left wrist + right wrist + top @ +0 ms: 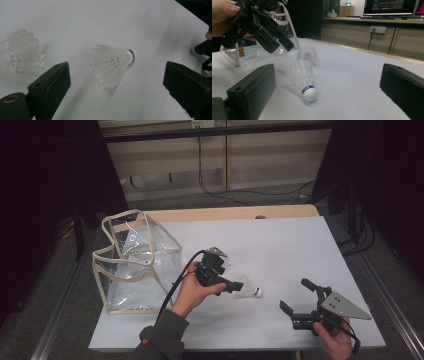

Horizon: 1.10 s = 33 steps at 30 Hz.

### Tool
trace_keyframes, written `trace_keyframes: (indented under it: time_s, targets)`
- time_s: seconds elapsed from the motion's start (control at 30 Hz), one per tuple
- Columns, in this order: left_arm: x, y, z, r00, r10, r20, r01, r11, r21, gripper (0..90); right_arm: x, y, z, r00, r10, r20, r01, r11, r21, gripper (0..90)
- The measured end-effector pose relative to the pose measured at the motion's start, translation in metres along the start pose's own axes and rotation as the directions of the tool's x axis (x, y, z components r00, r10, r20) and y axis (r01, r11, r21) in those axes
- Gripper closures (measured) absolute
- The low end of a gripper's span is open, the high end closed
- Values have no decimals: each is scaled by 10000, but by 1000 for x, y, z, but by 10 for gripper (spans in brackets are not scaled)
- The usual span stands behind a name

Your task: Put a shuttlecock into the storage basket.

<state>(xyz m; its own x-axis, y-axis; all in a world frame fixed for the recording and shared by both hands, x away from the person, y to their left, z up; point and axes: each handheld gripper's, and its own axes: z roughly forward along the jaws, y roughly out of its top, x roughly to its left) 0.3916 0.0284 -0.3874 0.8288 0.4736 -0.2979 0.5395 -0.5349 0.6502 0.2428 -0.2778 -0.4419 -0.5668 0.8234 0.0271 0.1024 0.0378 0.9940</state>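
Work in hand: the left tool (235, 286) hovers over a white feathered shuttlecock with a blue band under its round cork tip (248, 290), apparently about to pick it up; a clear plastic bag with cream trim (134, 262) stands open at the left of the frame, a likely place for it.

Where it lies: on its side on the white tabletop (280, 245), centre of the high view, cork pointing right; in the left gripper view it sits between the jaws, touching neither.

Second shuttlecock (307, 54): lies just behind the first in the right gripper view, cork toward the camera.

Left tool state: jaws spread wide, nothing between them yet.

Right tool (295, 297) state: also wide and empty, held low at the lower right, well apart from the shuttlecock.

Handling, I'd judge: very light; the feather skirt is thin, springy and easily crushed, the cork firm but round and prone to roll.

Where to grip: across the cork and blue band, or very gently across the skirt's narrow end.
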Motion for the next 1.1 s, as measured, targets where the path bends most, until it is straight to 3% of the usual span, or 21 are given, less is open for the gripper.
trace_keyframes:
  time_s: [0.53,1.1]
  targets:
    - [-4,-3,11,9971,294,701,-282,9994,-184,62,1,1,3,9999,-10,-143,10,10000,-12,4]
    - [-6,-6,18,9956,450,820,-451,9990,-11,71,1,0,4,9999,-25,-146,25,10000,3,4]
